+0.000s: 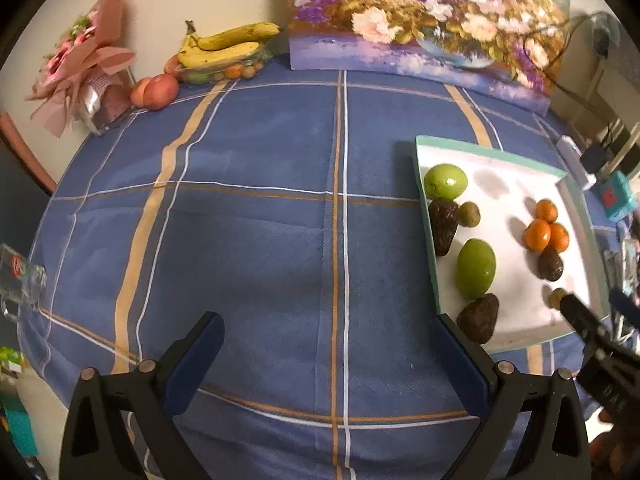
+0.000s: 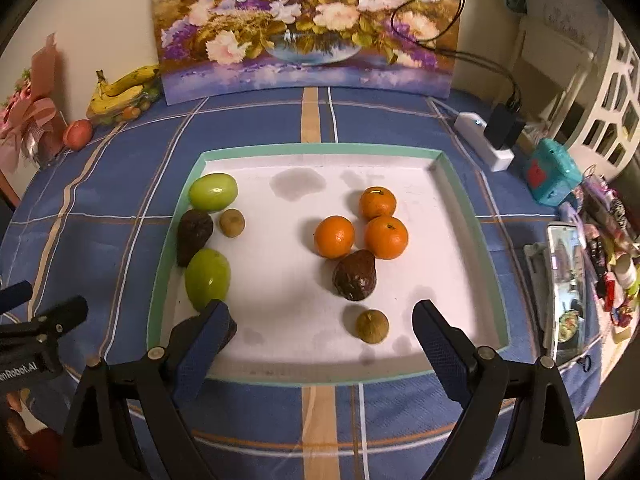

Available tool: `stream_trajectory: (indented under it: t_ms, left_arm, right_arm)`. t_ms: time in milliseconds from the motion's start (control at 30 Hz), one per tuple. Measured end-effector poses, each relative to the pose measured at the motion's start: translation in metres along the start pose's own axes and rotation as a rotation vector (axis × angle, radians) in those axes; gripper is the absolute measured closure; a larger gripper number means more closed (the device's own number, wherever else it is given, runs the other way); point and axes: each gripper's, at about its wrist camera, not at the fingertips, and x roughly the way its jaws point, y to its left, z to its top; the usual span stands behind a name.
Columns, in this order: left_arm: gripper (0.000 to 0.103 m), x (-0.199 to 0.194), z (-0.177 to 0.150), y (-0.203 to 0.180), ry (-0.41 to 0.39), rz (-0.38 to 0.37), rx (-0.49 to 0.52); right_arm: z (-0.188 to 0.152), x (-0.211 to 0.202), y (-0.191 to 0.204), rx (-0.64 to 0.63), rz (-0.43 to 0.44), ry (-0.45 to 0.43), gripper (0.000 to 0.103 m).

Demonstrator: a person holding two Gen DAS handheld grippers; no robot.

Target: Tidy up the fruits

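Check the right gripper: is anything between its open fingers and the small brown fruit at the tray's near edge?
Nothing visible. The right gripper hangs open over the tray; the small brown fruit lies uncovered between its fingers.

Only thing I can actually read is white lettering on the left gripper (image 2: 24, 332) body at the left edge of the right wrist view: "nRobot.AI", with the start cut off by the frame. There's a red and green logo on a glass (image 1: 20, 276) in the left view, probably a brand, too blurry to read.
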Motion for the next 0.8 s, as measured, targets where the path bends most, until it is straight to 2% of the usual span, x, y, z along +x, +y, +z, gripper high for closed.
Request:
stream_trajectory:
  t_ms: [267, 400, 600, 800]
  left_arm:
    - [0.0, -0.016, -0.002, 0.011, -0.024, -0.012, -0.051]
    - [0.0, -0.019, -0.002, 0.011, -0.029, -0.005, -0.045]
    - [0.0, -0.023, -0.003, 0.008, -0.026, 0.032, -0.004]
    - [0.0, -0.021, -0.004, 0.012, -0.006, 0.084, -0.005]
  right_arm:
    - [-0.013, -0.024, 0.003, -0.007, -0.002, -0.052, 0.01]
    - [-0.012, -0.024, 0.005, -0.011, -0.003, -0.049, 0.01]
    - [-0.013, -0.025, 0.007, -0.014, -0.001, -0.049, 0.01]
    - [-0.013, -0.025, 0.007, -0.009, 0.005, -0.044, 0.01]
